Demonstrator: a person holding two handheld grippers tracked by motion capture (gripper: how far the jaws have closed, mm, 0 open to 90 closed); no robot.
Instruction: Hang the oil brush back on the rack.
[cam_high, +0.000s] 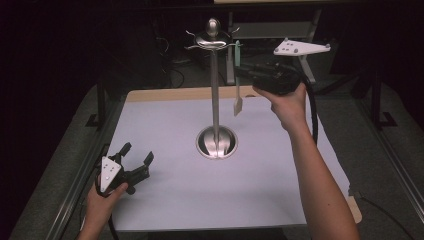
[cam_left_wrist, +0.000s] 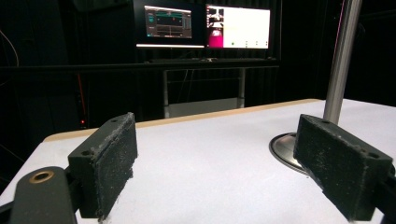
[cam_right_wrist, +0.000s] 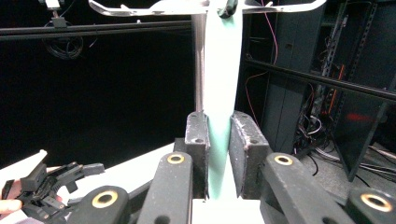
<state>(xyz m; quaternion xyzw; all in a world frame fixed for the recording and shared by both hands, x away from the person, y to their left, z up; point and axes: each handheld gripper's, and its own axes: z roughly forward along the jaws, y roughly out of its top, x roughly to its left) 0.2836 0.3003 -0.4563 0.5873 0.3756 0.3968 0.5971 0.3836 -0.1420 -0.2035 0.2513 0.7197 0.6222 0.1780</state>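
A tall metal stand (cam_high: 215, 100) rises from a round base (cam_high: 216, 142) at the table's middle, with curved hooks (cam_high: 214, 40) at its top. A pale green utensil (cam_high: 237, 65) hangs from a hook on the right, its flat end (cam_high: 238, 106) pointing down. My right gripper (cam_high: 243, 71) is raised beside the stand. In the right gripper view its pads press on both sides of the green handle (cam_right_wrist: 223, 70), so the right gripper (cam_right_wrist: 219, 135) is shut on it. My left gripper (cam_high: 137, 152) rests low at the table's front left. Its jaws stand wide apart with nothing between them (cam_left_wrist: 215, 163).
The white table top (cam_high: 200, 200) has a wooden far edge (cam_high: 180, 94). Dark metal rails (cam_high: 80, 170) run along both sides. Two lit monitors (cam_left_wrist: 205, 25) stand beyond the far edge. The stand's pole (cam_left_wrist: 341, 60) is ahead and right of the left gripper.
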